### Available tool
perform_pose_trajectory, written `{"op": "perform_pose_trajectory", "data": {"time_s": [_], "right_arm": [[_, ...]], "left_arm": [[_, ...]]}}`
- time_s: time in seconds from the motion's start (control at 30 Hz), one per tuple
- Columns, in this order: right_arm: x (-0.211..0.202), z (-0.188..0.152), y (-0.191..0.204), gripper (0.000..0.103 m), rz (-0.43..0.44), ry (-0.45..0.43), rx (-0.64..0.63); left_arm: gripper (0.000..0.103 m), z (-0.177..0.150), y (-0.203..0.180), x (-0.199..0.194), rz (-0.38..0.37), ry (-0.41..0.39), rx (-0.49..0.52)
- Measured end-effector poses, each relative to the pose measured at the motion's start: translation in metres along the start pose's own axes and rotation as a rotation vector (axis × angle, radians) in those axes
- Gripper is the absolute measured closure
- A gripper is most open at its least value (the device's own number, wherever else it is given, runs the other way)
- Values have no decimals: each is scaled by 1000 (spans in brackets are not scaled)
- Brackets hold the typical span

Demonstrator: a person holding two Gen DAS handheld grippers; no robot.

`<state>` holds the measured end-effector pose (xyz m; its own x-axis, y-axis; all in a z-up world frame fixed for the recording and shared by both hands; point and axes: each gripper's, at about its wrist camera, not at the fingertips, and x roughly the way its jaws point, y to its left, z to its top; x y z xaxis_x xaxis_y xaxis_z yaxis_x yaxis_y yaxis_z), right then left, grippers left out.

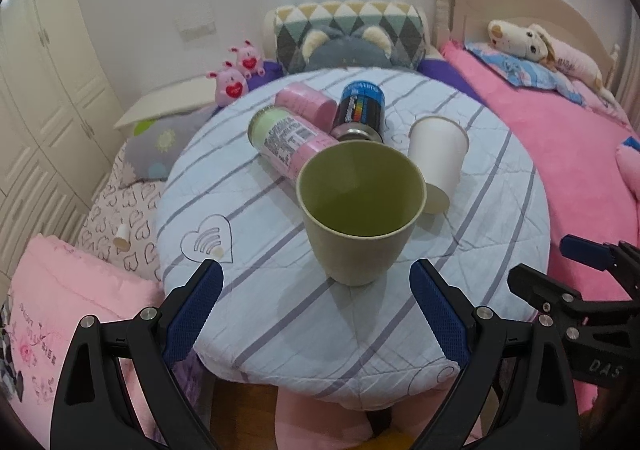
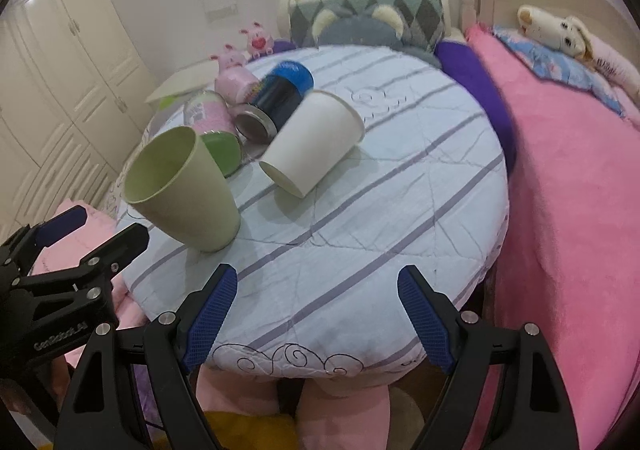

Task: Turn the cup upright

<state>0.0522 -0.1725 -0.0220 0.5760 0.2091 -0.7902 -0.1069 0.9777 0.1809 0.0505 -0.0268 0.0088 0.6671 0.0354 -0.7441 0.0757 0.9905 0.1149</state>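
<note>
A pale green cup (image 1: 360,209) stands upright, mouth up, on the round striped table (image 1: 280,310); it also shows at the left in the right wrist view (image 2: 184,189). A white paper cup (image 2: 316,141) lies on its side behind it, also seen in the left wrist view (image 1: 438,157). My left gripper (image 1: 316,314) is open and empty, just in front of the green cup. My right gripper (image 2: 318,318) is open and empty over the table's near edge, apart from both cups.
Three cans lie at the table's back: a pink one (image 1: 284,141), another pink one (image 1: 306,101) and a black-and-blue one (image 1: 360,109). A pink bed (image 2: 568,189) is to the right, cushions (image 1: 348,33) behind, pink bedding (image 1: 60,310) to the left.
</note>
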Motion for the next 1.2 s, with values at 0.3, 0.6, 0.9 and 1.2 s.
{"op": "perform_pose_trajectory", "data": {"time_s": [0.3, 0.6, 0.9, 1.2], "right_arm": [[-18, -18, 13, 19, -41, -140, -33], [-28, -33, 13, 17, -15, -330, -28], [-36, -44, 12, 11, -75, -512, -32], [-50, -61, 16, 0, -172, -707, -24]], "left_arm": [[7, -16, 2, -12, -37, -146, -18], [7, -30, 4, -25, -6, -335, -46], [7, -44, 3, -42, -9, -508, -41], [7, -55, 1, -35, -37, -545, -55]]}}
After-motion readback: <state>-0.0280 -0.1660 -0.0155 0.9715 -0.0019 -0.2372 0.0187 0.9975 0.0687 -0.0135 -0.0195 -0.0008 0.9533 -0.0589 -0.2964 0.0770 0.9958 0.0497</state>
